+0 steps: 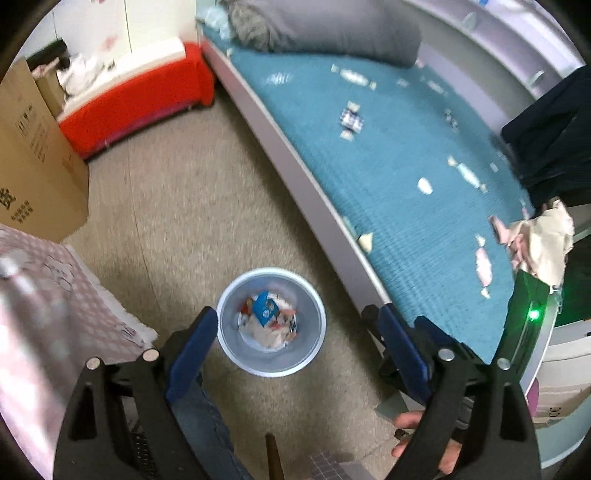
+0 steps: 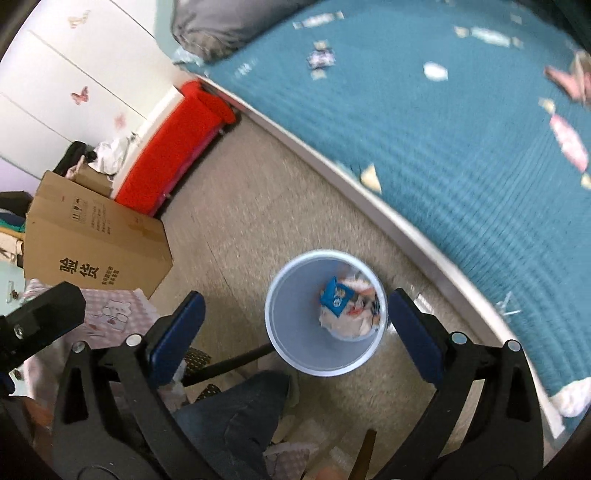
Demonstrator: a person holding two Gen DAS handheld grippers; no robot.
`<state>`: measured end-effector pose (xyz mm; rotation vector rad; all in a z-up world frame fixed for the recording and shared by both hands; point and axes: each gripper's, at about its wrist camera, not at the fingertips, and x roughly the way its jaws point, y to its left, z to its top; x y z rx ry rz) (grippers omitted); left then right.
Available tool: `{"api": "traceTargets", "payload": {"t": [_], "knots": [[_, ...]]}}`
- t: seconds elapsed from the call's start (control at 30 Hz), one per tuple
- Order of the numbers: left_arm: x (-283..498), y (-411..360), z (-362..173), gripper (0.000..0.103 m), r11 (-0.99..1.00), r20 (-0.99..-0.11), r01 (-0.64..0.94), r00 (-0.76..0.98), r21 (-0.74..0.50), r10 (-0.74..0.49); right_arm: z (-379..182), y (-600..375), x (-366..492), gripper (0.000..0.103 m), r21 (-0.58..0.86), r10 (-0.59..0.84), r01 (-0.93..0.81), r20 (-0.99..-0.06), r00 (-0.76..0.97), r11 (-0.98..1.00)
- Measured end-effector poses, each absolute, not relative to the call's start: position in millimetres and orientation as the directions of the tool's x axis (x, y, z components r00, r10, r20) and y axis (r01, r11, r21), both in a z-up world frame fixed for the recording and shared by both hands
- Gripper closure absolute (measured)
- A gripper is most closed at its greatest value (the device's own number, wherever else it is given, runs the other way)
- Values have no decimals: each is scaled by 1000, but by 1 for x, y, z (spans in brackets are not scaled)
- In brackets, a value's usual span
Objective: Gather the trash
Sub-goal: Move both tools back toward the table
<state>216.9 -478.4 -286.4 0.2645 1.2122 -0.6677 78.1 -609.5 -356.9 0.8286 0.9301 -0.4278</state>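
A pale blue bin (image 1: 310,347) (image 2: 295,332) stands on the floor beside the bed. Inside lie a blue packet (image 1: 264,308) (image 2: 334,297) and crumpled wrappers. My left gripper (image 1: 295,312) hangs open above the bin, nothing between its blue pads. My right gripper (image 2: 295,297) is also open and empty over the bin. Several wrappers are strewn on the teal bedspread (image 1: 388,147) (image 2: 461,166): a checked one (image 1: 351,120) (image 2: 321,57), a white one (image 1: 424,184) (image 2: 436,70), a pink one (image 1: 484,266) (image 2: 569,140) and a crumpled beige wad (image 1: 546,240).
A cardboard box (image 1: 37,166) (image 2: 96,240) and a red bench (image 1: 136,99) (image 2: 173,147) stand across the floor. Pink checked cloth (image 1: 48,295) (image 2: 114,317) lies to the left. A grey pillow (image 1: 332,29) tops the bed. The person's jeans leg (image 2: 240,417) is below.
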Motion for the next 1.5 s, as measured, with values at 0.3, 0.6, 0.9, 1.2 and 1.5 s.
{"api": "traceTargets", "payload": {"t": [0.3,0.6,0.9,1.2,1.5], "knots": [[176,-421,-178,13,750,-794,647,383,-134,-473,-246,-565,71,6,394,-95,567,-756,647,724],[148,-328,-108,12,808,-603,586,623,-62,-498,-159,-494,75,6,359,-127,454,-654,745,815],[146,-221,-80,11,882,-504,465,747,-73,-435,-114,-404,98,6,337,-20,267,-588,809,903],[158,-90,-100,11,953,-543,289,788,-90,-291,-117,-297,144,6,305,137,70,-606,784,950],[160,22,-129,11,988,-566,125,810,-89,-153,-150,-186,185,6,241,273,-144,-675,686,960]]}}
